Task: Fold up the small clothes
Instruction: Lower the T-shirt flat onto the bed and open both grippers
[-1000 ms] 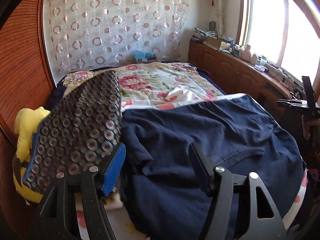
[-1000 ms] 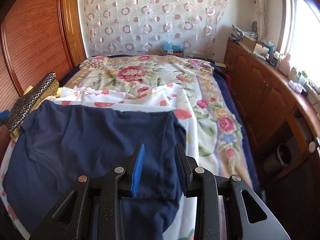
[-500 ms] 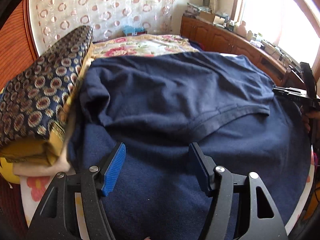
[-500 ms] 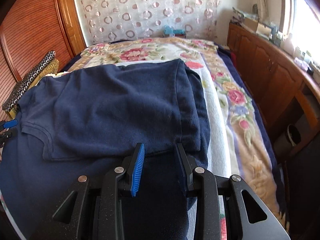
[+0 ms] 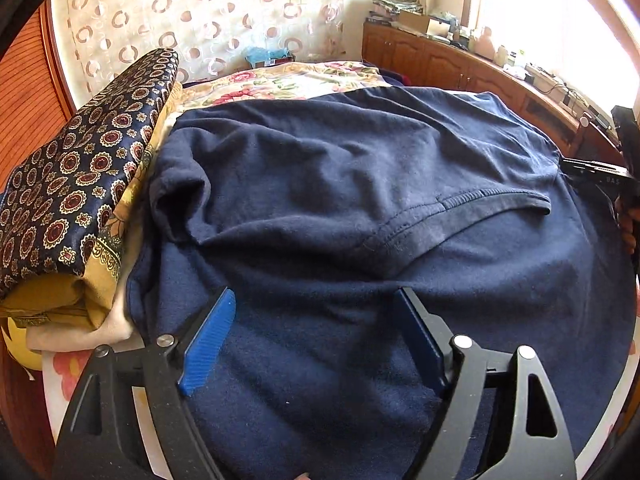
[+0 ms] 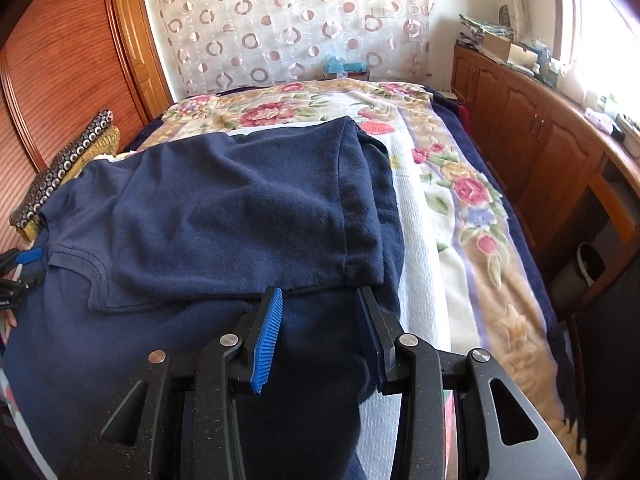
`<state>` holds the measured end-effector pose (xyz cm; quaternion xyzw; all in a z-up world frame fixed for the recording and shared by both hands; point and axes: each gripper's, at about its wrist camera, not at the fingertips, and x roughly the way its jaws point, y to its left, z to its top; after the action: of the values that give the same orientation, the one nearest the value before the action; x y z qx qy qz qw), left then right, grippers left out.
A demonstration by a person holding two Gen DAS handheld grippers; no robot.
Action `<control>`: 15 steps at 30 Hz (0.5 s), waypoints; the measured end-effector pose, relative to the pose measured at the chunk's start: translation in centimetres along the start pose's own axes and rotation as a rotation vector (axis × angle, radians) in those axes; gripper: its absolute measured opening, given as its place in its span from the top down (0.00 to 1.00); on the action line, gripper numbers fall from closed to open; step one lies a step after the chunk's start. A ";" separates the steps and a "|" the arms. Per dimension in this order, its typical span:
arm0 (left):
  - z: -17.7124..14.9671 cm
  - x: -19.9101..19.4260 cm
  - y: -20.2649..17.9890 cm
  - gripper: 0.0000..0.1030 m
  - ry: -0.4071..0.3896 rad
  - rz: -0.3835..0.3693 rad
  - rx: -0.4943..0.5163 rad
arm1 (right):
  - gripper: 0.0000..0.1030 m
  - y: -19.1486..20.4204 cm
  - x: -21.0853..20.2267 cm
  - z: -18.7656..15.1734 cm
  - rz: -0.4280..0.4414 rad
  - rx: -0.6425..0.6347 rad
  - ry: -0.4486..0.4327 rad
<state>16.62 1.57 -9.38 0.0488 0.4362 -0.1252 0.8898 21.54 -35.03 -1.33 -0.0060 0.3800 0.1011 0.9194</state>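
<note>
While both tongs stand over the folded cloth, the lines below read outward from them, every place given against the navy shirt.

Left gripper (image 5: 316, 340): jaws wide apart and just widened further; navy fabric lies under them, and the pads look clear of it.
Right gripper (image 6: 318, 334): jaws parted more narrowly and just opened a little; cloth lies beneath the gap, pads not pressing.
Navy shirt (image 5: 360, 184): on the bed, its top half doubled over the lower half, collar (image 5: 472, 216) facing the left gripper.
Folded edge (image 6: 304, 286): just ahead of the right gripper's tips.
Sleeve (image 5: 180, 208): bunched at the shirt's left side, not flat.
Patterned bundle (image 5: 76, 184): touching the shirt's left edge.
Floral bedspread (image 6: 472, 200): beyond and right of the shirt.
Risk one: the bunched sleeve may get creased into the next fold if left unsmoothed.
Risk two: pulling an open jaw back low could snag the loose top layer and undo the fold.
Risk three: the bundle crowds a leftward fold.
</note>
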 end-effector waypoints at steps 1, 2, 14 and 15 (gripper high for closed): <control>-0.1 0.0 0.0 0.20 0.000 -0.001 -0.001 | 0.62 0.2 0.1 -0.1 0.003 0.004 0.000; 0.2 0.3 -0.2 0.20 0.001 0.000 0.000 | 0.62 0.2 0.1 -0.1 0.004 0.009 0.003; 0.4 0.4 -0.2 0.20 0.003 -0.001 0.000 | 0.58 1.9 2.9 1.9 -0.095 -0.013 0.024; 0.4 0.4 -0.3 0.20 0.009 -0.004 0.001 | 0.58 2.1 2.9 1.7 -0.106 -0.024 0.016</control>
<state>17.09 1.10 -9.42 0.0487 0.4403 -0.1272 0.8875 24.37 -32.30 -2.02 -0.0377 0.3854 0.0567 0.9202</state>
